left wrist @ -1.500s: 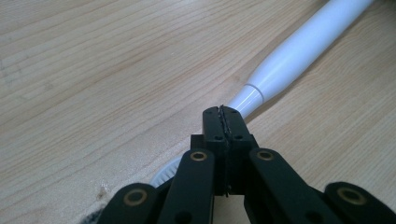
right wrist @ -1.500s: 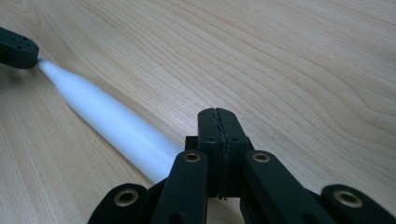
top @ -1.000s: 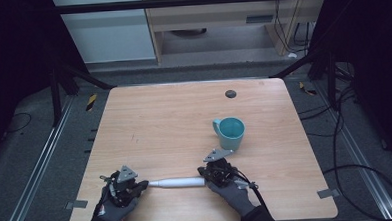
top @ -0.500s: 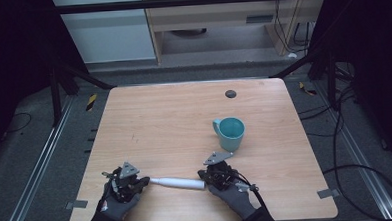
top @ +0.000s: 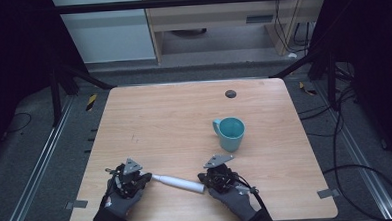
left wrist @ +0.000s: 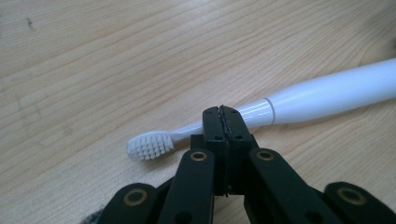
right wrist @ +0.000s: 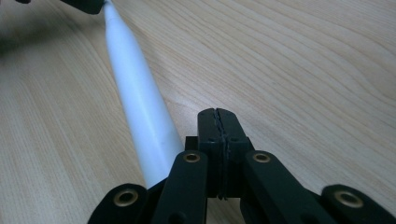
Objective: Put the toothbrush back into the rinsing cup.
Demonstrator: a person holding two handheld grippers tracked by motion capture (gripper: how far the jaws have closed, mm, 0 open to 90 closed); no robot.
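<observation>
**benchrat:** Toothbrush (top: 177,183) lies flat on the wooden table (top: 174,121), near the front edge, right between both grippers. Left gripper (left wrist: 222,112) has its jaws pressed together with nothing between them, tips just in front of the thin neck, bristle head (left wrist: 150,145) poking out to one side. Right gripper (right wrist: 218,114) is closed up too, empty, parked just beside the fat end of the handle.

**mo_77:** anything in the way?

**benchrat:** Not really. Teal mug (top: 230,133) sits further back on the right, well apart from the brush. Small dark round thing (top: 230,93) near the far edge.

**mo_77:** changed since a second ago?

**benchrat:** Barely. The brush has turned a bit, so its handle end now slants toward the front edge. Both hands sit a touch nearer that edge.

**mo_77:** materials?

**benchrat:** Smooth glossy white plastic, tapered round body, short white bristles. Pale wood grain, matte black jaws with brass-looking rivets.
</observation>
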